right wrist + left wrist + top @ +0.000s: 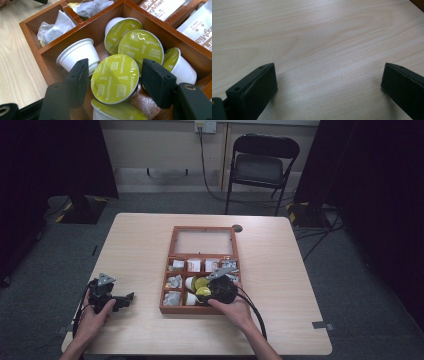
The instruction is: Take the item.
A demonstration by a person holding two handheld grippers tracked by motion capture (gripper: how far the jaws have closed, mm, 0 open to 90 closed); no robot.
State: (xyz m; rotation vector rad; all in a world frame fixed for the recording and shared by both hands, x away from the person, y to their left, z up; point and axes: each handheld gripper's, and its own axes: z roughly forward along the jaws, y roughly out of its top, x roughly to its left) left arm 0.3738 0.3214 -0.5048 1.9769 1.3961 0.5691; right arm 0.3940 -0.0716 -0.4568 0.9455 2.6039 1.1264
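A wooden compartment box (pixel 163 292) stands mid-table with its glass lid (pixel 204 241) laid open behind it. My right gripper (pixel 205 292) reaches into a front compartment of white coffee capsules with green foil lids. In the right gripper view, one green-lidded capsule (pixel 115 78) lies between the jaws of my right gripper (pixel 116 68), on top of other capsules (pixel 141 46). The pads stand just beside its rim, slightly apart from it. My left gripper (pixel 129 298) rests near the table's front left. Its jaws (pixel 329 72) are wide open over bare wood.
Neighbouring compartments hold tea bags (pixel 56 26) and printed sachets (pixel 162 7). A white capsule (pixel 77 53) lies on its side against the box wall. A black folding chair (pixel 260 167) stands beyond the table's far edge. A small dark disc (pixel 237 228) lies by the lid.
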